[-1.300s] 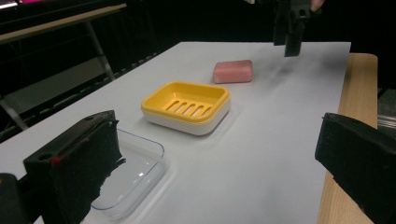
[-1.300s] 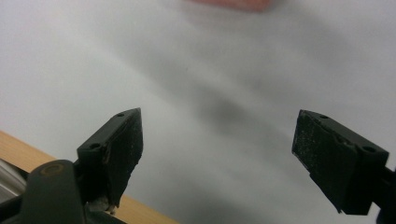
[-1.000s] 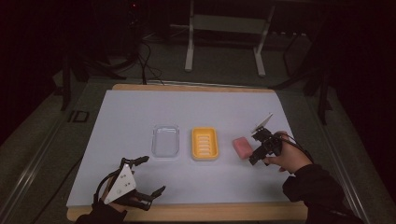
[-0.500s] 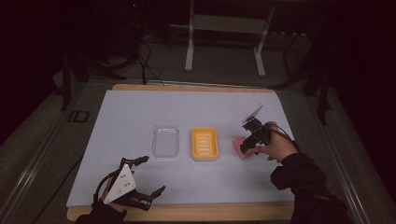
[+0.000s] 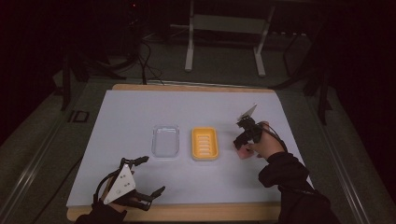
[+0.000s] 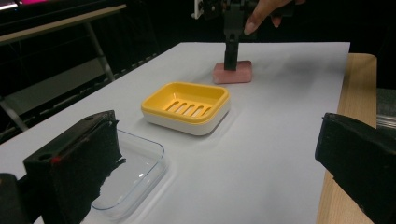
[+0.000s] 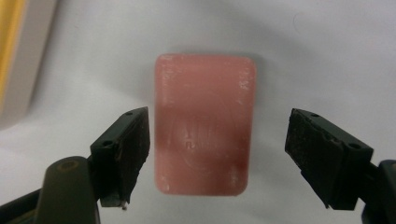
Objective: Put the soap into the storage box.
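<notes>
A pink soap (image 7: 204, 123) lies flat on the white worktop (image 5: 140, 112), just right of the yellow dish (image 5: 204, 143). The right gripper (image 7: 217, 156) points down over the soap, its jaws spread to either side of the bar; the left jaw sits close to the soap's edge, the right jaw stands apart from it. In the left gripper view, one jaw reaches down to the soap's top. A clear tray (image 5: 166, 141) lies just left of the dish. The left gripper (image 5: 148, 176) rests at the near left of the worktop, its jaws spread wide and holding nothing, well apart from the tray.
</notes>
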A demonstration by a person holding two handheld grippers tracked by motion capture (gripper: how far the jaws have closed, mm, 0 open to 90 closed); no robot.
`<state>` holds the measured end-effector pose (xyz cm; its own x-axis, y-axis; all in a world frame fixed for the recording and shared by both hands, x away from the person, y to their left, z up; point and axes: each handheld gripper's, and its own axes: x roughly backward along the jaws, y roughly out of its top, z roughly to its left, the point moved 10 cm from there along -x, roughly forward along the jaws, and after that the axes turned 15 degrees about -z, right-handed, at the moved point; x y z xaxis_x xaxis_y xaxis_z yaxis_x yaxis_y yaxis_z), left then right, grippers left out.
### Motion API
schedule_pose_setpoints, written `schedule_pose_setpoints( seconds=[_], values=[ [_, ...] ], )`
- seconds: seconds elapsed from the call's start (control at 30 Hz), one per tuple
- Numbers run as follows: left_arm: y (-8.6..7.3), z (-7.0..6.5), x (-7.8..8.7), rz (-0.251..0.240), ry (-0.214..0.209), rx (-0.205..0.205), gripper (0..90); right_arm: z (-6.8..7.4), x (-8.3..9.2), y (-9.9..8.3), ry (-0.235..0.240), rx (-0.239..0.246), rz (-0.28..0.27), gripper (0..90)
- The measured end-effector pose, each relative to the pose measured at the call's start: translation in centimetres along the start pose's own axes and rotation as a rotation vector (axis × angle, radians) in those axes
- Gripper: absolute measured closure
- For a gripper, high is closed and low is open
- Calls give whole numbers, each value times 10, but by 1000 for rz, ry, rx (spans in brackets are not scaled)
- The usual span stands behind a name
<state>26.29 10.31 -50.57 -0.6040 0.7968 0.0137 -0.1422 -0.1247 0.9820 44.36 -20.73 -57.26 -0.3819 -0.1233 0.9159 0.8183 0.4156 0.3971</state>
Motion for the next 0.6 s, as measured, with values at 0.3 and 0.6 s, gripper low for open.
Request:
schedule_pose_setpoints(
  seconds=[0.3,0.6],
  values=[
    [0,0,0,1,0,-1,6,5,-15,-6,-2,-14,20,274],
    [0,0,0,3,0,-3,6,8,-22,-10,0,-12,27,367]
  ],
)
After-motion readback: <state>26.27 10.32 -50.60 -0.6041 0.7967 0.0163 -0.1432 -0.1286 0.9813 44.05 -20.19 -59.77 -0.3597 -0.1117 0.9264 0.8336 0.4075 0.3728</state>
